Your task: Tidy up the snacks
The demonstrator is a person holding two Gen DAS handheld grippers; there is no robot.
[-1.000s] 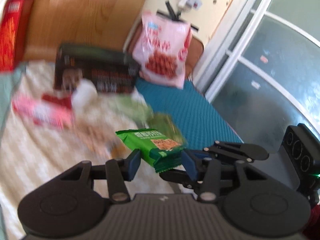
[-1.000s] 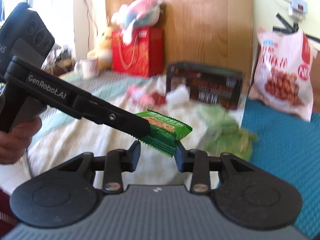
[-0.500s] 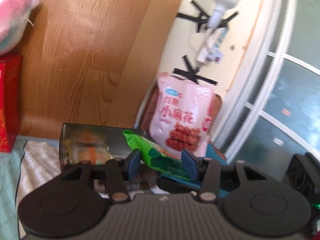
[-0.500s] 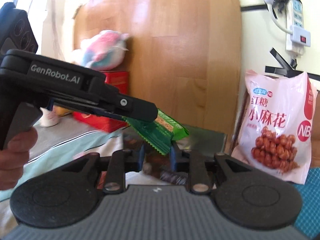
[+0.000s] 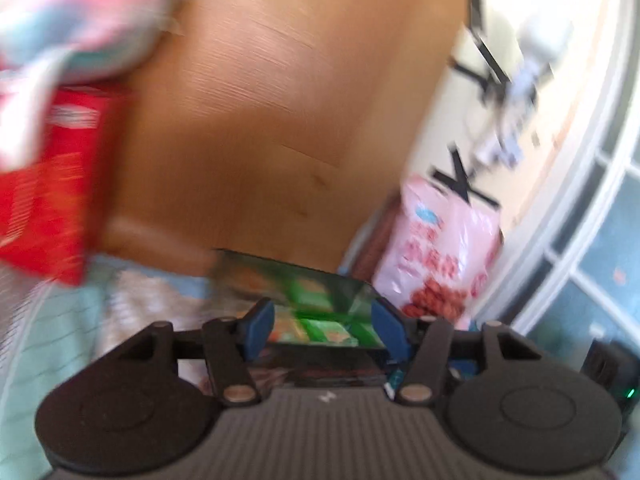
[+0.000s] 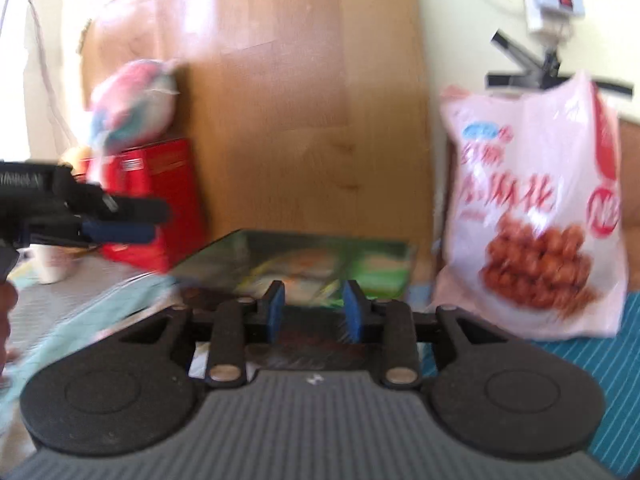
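Both views are blurred by motion. An open dark box (image 5: pixel 320 280) stands in front of the wooden headboard, with green snack packets (image 5: pixel 320 326) lying inside it. My left gripper (image 5: pixel 324 330) is open just in front of the box, its blue pads empty. In the right wrist view the same box (image 6: pixel 304 260) shows green packets inside. My right gripper (image 6: pixel 314 312) is open and empty at the box's near edge. The left gripper (image 6: pixel 120 220) hangs at the left of that view, holding nothing.
A large pink snack bag (image 6: pixel 536 216) leans against the wall right of the box, also seen in the left wrist view (image 5: pixel 444 256). A red box (image 6: pixel 160 200) with a plush toy (image 6: pixel 132 96) on it stands at left. A white cup (image 6: pixel 52 264) sits at far left.
The green packet that both grippers held is no longer between the fingers; green packets now lie in the box. The left gripper has pulled away to the left. Both grippers stand open.
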